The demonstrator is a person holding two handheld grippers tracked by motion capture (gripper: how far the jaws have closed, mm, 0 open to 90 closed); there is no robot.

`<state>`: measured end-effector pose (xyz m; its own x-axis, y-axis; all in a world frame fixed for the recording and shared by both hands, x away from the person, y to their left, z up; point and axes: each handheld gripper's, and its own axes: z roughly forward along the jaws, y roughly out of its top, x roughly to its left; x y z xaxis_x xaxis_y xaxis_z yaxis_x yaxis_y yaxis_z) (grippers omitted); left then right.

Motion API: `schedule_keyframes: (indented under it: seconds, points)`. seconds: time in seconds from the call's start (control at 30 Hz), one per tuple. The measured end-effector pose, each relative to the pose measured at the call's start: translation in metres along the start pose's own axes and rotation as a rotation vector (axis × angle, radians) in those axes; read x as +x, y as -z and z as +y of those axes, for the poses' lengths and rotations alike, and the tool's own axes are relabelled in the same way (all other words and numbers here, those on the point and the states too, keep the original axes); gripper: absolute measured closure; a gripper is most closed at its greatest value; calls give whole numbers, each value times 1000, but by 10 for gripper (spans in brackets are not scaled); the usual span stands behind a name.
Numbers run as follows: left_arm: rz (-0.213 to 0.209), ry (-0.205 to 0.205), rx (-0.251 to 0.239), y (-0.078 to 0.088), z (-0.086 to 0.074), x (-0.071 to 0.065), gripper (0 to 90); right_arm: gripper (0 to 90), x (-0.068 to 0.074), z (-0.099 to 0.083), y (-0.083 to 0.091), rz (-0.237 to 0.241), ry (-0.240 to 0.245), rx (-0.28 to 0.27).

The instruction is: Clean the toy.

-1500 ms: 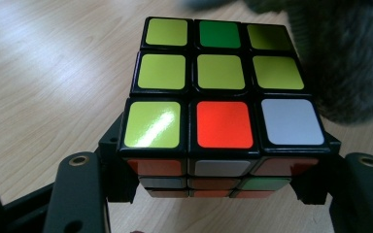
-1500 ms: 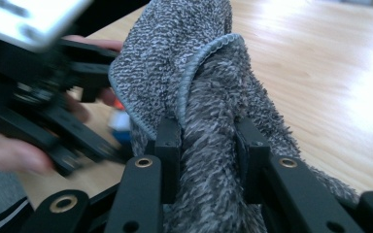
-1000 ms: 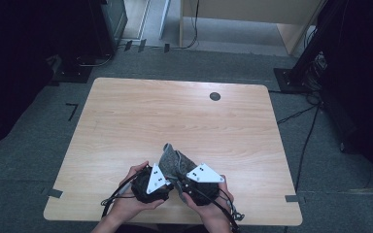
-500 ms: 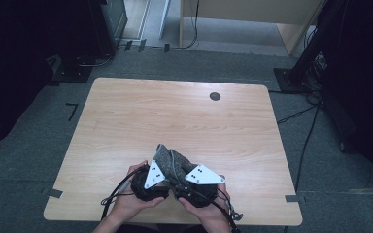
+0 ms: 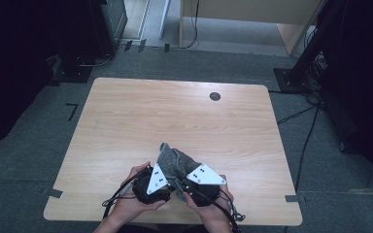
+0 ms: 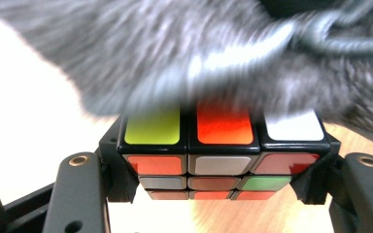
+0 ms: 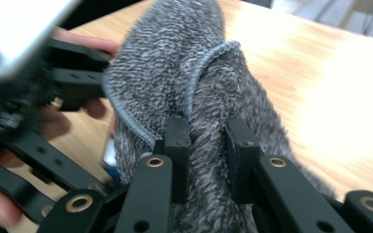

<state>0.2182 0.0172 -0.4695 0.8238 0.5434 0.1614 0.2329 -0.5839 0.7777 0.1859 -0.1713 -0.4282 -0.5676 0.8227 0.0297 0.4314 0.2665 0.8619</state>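
At table's near edge, left gripper (image 6: 213,194) clamping puzzle cube (image 6: 221,153), right gripper (image 7: 208,160) pinching grey cloth (image 7: 213,97).

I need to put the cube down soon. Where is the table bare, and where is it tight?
Bare wood from the grey cloth out to the far edge, bar the small dark disc, and along both side edges. The near edge is crowded: left gripper, right gripper, cube, cables.

One puzzle cube (image 6: 221,155), one grey cloth (image 5: 177,162), two claws, one table (image 5: 175,111).
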Motion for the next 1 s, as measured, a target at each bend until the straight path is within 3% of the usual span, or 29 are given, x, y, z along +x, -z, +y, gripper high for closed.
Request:
schedule_keyframes:
  seconds: [0.07,0.13,0.17,0.23,0.3,0.4,0.43,0.47,0.6,0.7,0.83,0.87,0.9,1.0]
  points:
    - [-7,22,-6,0,0,2,339,757,1,-1,3,29,-11,-2]
    - [-9,11,-7,-1,1,0,339,757,13,1,3,81,25,-8]
    - [-8,-11,-6,-1,1,-4,339,756,22,3,2,77,58,-2]
    - [-13,-18,-15,-1,1,-6,339,756,26,4,0,52,78,5]
    - [-14,-12,-18,1,1,-3,339,756,17,3,0,47,43,-5]
    - [-13,-10,-18,2,0,0,339,757,-5,0,3,-30,-33,-1]
    - [-18,2,-37,4,0,1,338,757,-8,0,5,-18,-51,-7]
    - [-19,3,-41,4,1,1,339,757,-7,0,7,-3,-52,-15]
    - [-27,-12,-52,4,2,-3,339,756,15,5,7,79,32,-29]
    - [-30,-11,-52,5,2,-3,339,755,24,7,6,52,91,-24]
    - [-35,-2,-44,5,1,0,339,756,0,3,6,-27,18,-39]
    - [-45,4,-49,5,1,1,339,757,-4,2,6,-27,-4,-34]
    - [-47,6,-53,5,1,1,339,757,-5,1,7,-13,-16,-37]
    - [-49,12,-60,6,2,1,339,757,7,3,8,50,40,-64]
